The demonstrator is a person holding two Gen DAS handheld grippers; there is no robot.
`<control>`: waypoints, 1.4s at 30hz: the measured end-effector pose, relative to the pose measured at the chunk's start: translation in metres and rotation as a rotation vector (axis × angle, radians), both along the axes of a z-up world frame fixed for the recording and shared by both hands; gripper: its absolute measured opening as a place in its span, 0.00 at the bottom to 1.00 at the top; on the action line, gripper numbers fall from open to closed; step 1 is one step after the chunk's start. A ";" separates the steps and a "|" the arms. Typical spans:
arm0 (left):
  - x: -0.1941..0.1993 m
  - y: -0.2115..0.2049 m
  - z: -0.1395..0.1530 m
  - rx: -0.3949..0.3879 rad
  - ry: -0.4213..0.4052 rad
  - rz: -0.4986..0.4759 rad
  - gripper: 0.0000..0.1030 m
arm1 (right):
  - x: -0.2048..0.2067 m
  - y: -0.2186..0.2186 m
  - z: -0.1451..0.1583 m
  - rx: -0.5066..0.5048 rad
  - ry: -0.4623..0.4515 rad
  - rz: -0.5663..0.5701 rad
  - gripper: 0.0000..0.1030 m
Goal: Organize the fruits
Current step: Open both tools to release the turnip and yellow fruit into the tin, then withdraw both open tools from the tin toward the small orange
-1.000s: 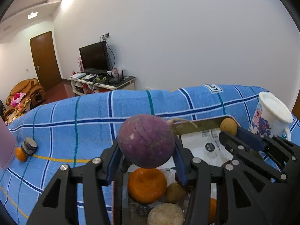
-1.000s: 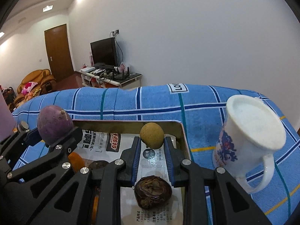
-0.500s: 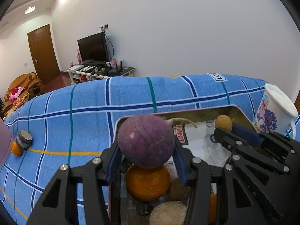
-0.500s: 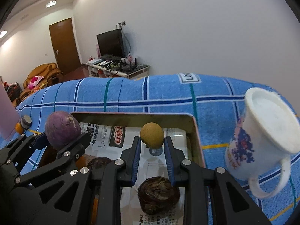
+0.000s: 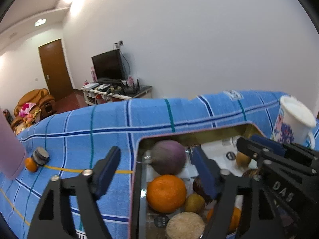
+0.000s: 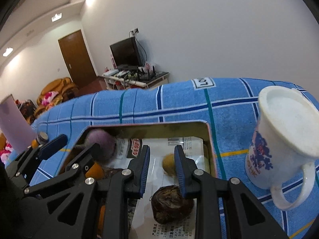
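Note:
My left gripper [image 5: 155, 153] hangs over the near left part of a gold tin tray [image 5: 191, 133], and its jaws are opening. A purple round fruit [image 5: 168, 157] lies loose between them in the tray's far left corner; the pads do not press on it. Just below it lie an orange [image 5: 166, 193] and several smaller fruits. Over the tray's right half, my right gripper [image 6: 161, 149] keeps its pads a narrow gap apart with nothing gripped. A small yellow fruit [image 6: 169, 164] lies blurred on the printed paper beneath them. A dark brown fruit [image 6: 169, 203] sits nearer.
A white mug [image 6: 285, 131] with blue print stands right of the tray on the blue checked cloth [image 5: 111, 123]. At the far left of the cloth are a small orange [image 5: 31, 164], a round grey stack [image 5: 40, 155] and a pink object [image 5: 10, 149].
The left jaws spread apart and the purple fruit dropped from them into the tray. The yellow fruit left the right pads and now lies on the paper. Both views tilted.

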State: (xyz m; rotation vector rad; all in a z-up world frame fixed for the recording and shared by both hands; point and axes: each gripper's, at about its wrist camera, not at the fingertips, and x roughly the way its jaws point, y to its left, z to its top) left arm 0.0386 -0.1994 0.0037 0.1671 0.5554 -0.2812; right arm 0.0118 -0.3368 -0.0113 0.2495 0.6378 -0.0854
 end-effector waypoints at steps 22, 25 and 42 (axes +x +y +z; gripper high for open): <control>-0.049 0.056 0.017 -0.047 -0.261 0.127 1.00 | -0.078 0.029 0.038 -0.134 -0.445 -0.201 0.86; -0.052 0.057 0.014 -0.023 -0.281 0.134 1.00 | -0.082 0.036 0.040 -0.169 -0.453 -0.192 0.86; -0.063 0.062 0.013 -0.034 -0.254 0.117 1.00 | -0.102 0.042 0.039 -0.158 -0.432 -0.230 0.86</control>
